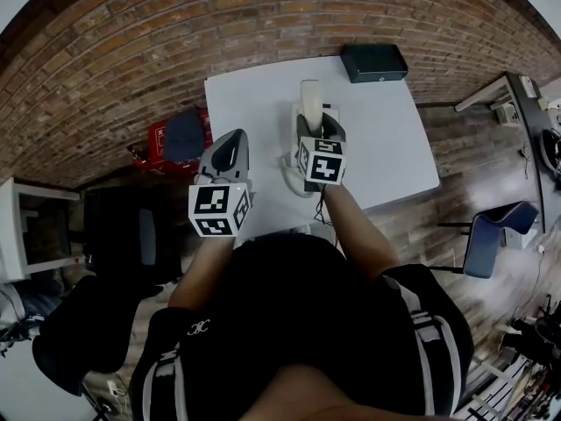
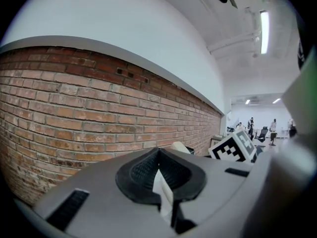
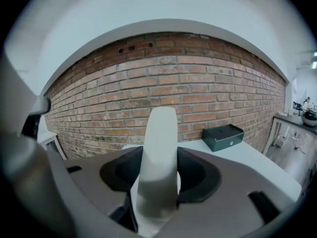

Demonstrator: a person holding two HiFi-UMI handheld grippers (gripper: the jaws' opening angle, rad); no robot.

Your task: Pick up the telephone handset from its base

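Table (image 1: 386, 139) margin wide right of handset (image 1: 310, 103)

1. The box (image 1: 374, 61) sits at the surface's (image 1: 254, 95) far right corner, before the brick wall (image 1: 175, 24).
2. The handset (image 1: 309, 99) stands between the right gripper's (image 1: 321, 130) fingers (image 3: 198, 175), over the base (image 1: 295, 143) at the surface's middle.
3. The left gripper (image 1: 230, 140) hangs left of them, at the surface's left edge.

Black shirt (image 1: 298, 314), seemingly grey-striped sleeves (image 1: 427, 330)
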